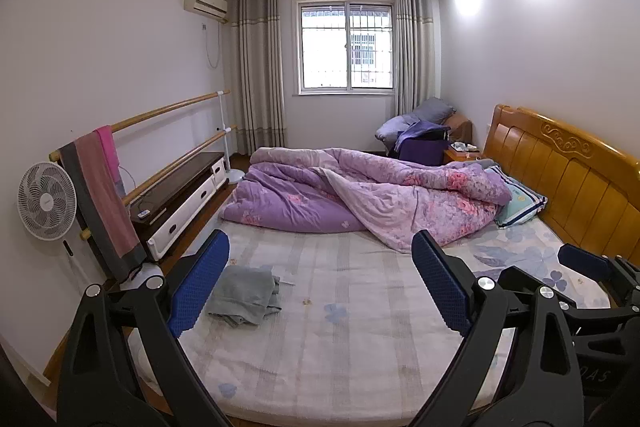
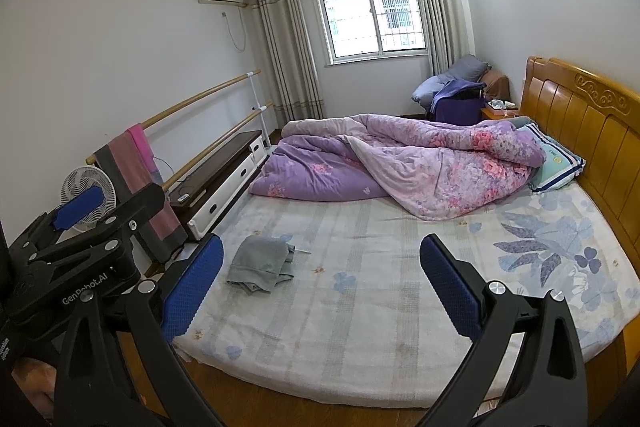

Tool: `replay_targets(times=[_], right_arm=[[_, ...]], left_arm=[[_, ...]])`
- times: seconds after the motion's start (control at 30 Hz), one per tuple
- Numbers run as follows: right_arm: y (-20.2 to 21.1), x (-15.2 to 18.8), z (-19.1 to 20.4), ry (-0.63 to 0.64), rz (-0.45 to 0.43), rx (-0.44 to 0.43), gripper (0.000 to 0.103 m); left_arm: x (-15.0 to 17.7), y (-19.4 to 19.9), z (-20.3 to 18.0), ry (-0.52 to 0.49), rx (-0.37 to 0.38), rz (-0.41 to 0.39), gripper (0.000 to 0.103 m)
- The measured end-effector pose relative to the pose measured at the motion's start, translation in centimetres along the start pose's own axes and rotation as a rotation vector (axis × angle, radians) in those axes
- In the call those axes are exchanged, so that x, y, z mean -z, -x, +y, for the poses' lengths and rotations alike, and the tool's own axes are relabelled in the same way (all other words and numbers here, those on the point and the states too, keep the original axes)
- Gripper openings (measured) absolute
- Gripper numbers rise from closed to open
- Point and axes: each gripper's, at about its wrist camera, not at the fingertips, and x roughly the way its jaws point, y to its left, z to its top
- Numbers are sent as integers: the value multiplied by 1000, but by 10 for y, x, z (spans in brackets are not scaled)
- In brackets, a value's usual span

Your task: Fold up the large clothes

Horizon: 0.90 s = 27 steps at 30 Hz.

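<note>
A grey garment [image 1: 244,294] lies crumpled on the near left part of the bed sheet [image 1: 352,307]; it also shows in the right wrist view [image 2: 262,263]. My left gripper [image 1: 320,267] is open and empty, held above the bed's near edge, with the garment just right of its left finger [image 1: 198,283]. My right gripper [image 2: 320,275] is open and empty, also above the near edge, with the garment between its fingers and farther away. The left gripper shows at the left of the right wrist view [image 2: 80,211].
A bunched purple floral quilt [image 1: 372,195] and a pillow [image 1: 520,203] lie at the far side of the bed. A wooden headboard [image 1: 568,179] stands on the right. A fan [image 1: 46,201], a towel-draped rail [image 1: 104,195] and a low cabinet [image 1: 188,187] line the left wall.
</note>
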Motion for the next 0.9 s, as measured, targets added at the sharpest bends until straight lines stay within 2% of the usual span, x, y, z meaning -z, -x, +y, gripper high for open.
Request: replay_targets(times=[0.9], right_arm=[[-1, 0, 3, 0, 5, -3, 95]], left_arm=[[-3, -1, -2, -8, -14, 10, 93]])
